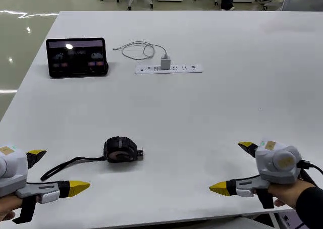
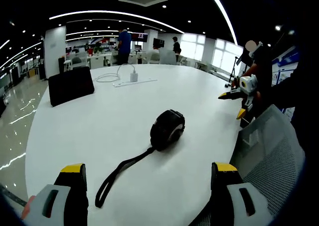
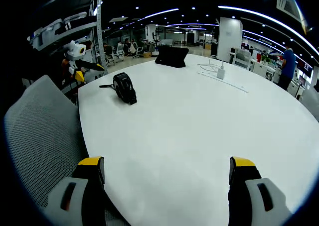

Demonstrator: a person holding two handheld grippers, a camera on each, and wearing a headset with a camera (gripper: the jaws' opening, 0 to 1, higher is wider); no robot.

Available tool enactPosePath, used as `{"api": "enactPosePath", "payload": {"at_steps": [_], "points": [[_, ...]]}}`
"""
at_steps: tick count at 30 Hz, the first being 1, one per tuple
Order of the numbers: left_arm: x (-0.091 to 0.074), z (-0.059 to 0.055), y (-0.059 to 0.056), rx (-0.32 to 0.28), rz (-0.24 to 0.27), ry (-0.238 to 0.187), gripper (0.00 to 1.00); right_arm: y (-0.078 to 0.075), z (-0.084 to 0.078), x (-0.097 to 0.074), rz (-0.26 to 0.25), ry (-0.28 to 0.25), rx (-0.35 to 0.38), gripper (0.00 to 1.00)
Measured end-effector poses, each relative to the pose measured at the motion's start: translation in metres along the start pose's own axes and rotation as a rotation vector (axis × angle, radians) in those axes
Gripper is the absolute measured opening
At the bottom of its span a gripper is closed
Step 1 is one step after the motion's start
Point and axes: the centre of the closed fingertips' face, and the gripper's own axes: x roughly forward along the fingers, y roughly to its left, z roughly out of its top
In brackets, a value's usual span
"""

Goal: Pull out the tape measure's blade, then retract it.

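A black tape measure lies on the white table near its front edge, with a black wrist strap trailing to the left. Its blade is wound in. My left gripper hovers open at the front left, a short way from the strap. In the left gripper view the tape measure sits ahead between the jaws, apart from them. My right gripper is open at the front right, well away from the tape measure, with nothing between its yellow fingertips.
A dark tablet stands at the back left. A white power strip with a plugged charger and coiled cable lies behind the middle. A grey mesh chair back sits by the table's near edge. People stand in the far room.
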Motion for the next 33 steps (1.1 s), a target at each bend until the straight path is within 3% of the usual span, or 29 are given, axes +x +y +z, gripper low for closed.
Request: {"api": "enactPosePath", "payload": {"at_steps": [6, 8, 12, 18, 20, 23, 33], "points": [[-0.005, -0.002, 0.003, -0.008, 0.002, 0.012, 1.0, -0.016, -0.004, -0.027, -0.039, -0.017, 0.006, 1.0], [-0.01, 0.001, 0.009, 0.036, 0.035, 0.004, 1.0, -0.02, -0.007, -0.034, -0.052, -0.016, 0.007, 1.0], [-0.012, 0.0, 0.007, 0.0, 0.016, 0.007, 1.0, -0.025, -0.013, -0.044, -0.07, -0.012, 0.021, 1.0], [-0.011, -0.008, 0.006, -0.016, 0.017, 0.044, 1.0, -0.025, -0.021, -0.05, -0.073, -0.001, 0.023, 1.0], [-0.01, -0.006, 0.002, -0.037, -0.01, 0.042, 1.0, -0.025, -0.021, -0.051, -0.074, -0.003, 0.027, 1.0], [-0.01, -0.003, 0.002, -0.007, -0.001, 0.053, 1.0, -0.025, -0.02, -0.052, -0.074, -0.008, 0.026, 1.0], [-0.009, 0.002, -0.001, -0.004, -0.023, 0.045, 1.0, -0.022, -0.022, -0.056, -0.068, -0.004, 0.025, 1.0]]}}
